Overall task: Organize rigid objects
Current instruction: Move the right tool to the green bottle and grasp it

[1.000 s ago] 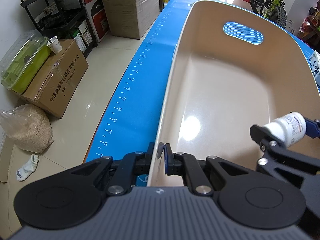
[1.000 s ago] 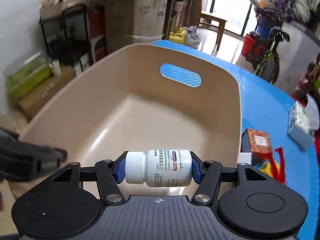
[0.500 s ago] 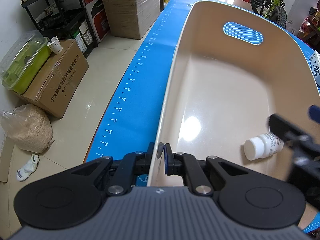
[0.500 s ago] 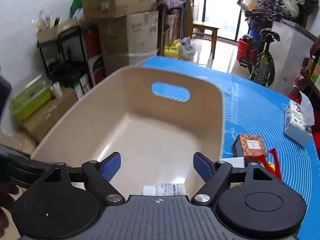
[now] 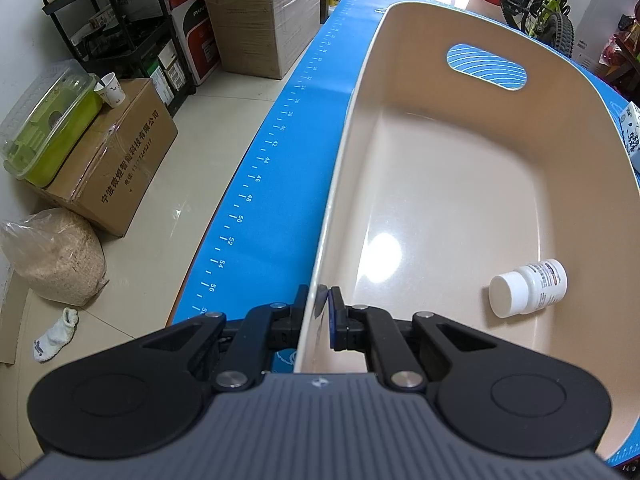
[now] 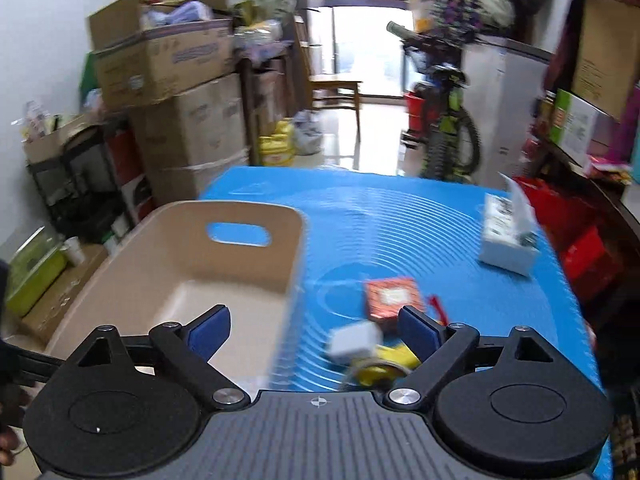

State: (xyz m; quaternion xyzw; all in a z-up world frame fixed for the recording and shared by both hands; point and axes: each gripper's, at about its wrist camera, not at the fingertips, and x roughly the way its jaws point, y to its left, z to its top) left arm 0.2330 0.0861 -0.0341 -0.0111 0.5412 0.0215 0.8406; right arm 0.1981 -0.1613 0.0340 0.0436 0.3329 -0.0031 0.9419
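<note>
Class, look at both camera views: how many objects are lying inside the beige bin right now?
1. A white pill bottle lies on its side on the floor of the beige bin, near its right wall. The left claw's body hides the bin's nearest corner.

Right wrist view motion-blurred: white box (image 6: 354, 340), yellow object (image 6: 386, 364) unidentifiable.

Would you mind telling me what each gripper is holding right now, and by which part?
The left gripper is shut on the beige bin, clamping its near side wall at the rim. The right gripper is open and holds nothing.
</note>
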